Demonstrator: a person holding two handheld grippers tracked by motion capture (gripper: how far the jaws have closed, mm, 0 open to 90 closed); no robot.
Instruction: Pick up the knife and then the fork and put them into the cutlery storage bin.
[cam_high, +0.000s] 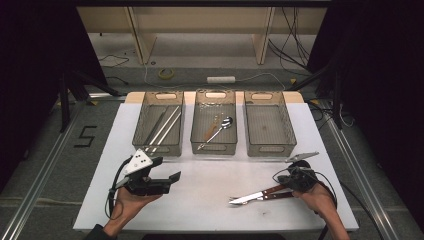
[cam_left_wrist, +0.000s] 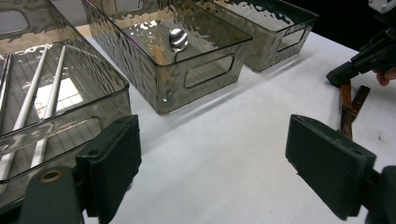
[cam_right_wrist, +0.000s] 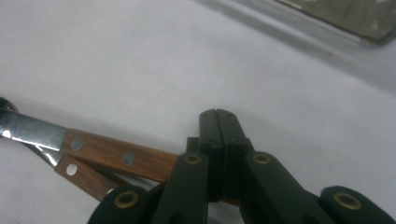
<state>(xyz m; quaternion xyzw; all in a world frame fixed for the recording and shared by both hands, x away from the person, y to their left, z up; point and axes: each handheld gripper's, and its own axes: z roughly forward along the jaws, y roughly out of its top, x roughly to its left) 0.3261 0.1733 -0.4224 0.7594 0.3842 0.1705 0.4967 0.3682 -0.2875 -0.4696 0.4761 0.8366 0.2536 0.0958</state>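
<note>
Two knives with wooden handles (cam_high: 272, 192) lie crossed on the white table (cam_high: 210, 200) at the front right, blades pointing left. My right gripper (cam_high: 291, 181) hangs over the handle ends. In the right gripper view its jaws (cam_right_wrist: 218, 115) are pressed together, the riveted handles (cam_right_wrist: 112, 156) pass beneath them, and nothing shows between the tips. My left gripper (cam_high: 169, 181) is held at the front left, open wide, with bare table between its jaws (cam_left_wrist: 212, 133). The left gripper view also shows the knife handles (cam_left_wrist: 346, 109) far to the right.
Three clear smoky trays stand in a row at the back. The left tray (cam_high: 141, 122) holds long pale chopsticks (cam_high: 165, 125), the middle tray (cam_high: 196, 125) a metal spoon (cam_high: 220, 127), and the right tray (cam_high: 287, 125) nothing. Cables and a tape roll lie on the floor beyond.
</note>
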